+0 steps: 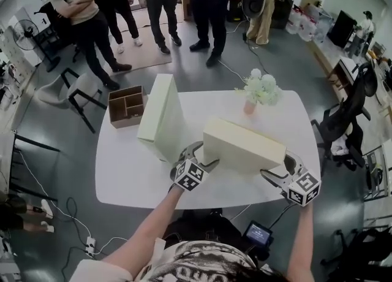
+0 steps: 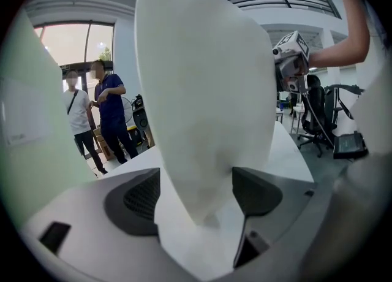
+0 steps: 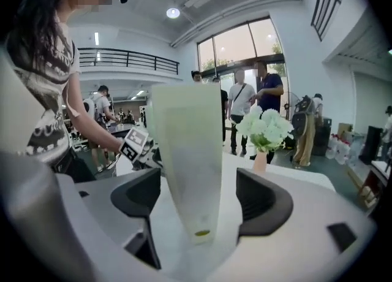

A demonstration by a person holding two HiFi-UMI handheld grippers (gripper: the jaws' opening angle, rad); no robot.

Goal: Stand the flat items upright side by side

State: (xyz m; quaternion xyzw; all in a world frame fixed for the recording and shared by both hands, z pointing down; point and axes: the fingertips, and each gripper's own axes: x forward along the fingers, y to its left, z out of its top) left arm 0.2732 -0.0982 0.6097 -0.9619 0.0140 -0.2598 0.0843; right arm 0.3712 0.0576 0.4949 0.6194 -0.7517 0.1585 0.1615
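Two flat cream boxes are on the white table. One box stands upright on its edge at the back left. The other box stands on its long edge near the front, between my two grippers. My left gripper is at its left end; that end reaches in between the pads, which sit very close on both sides without a clear press. My right gripper is at the right end; the box end sits between open jaws with a gap to the pads.
A brown compartment box sits at the table's back left corner. A small pink vase of white flowers stands behind the front box. Several people stand beyond the table; chairs flank it.
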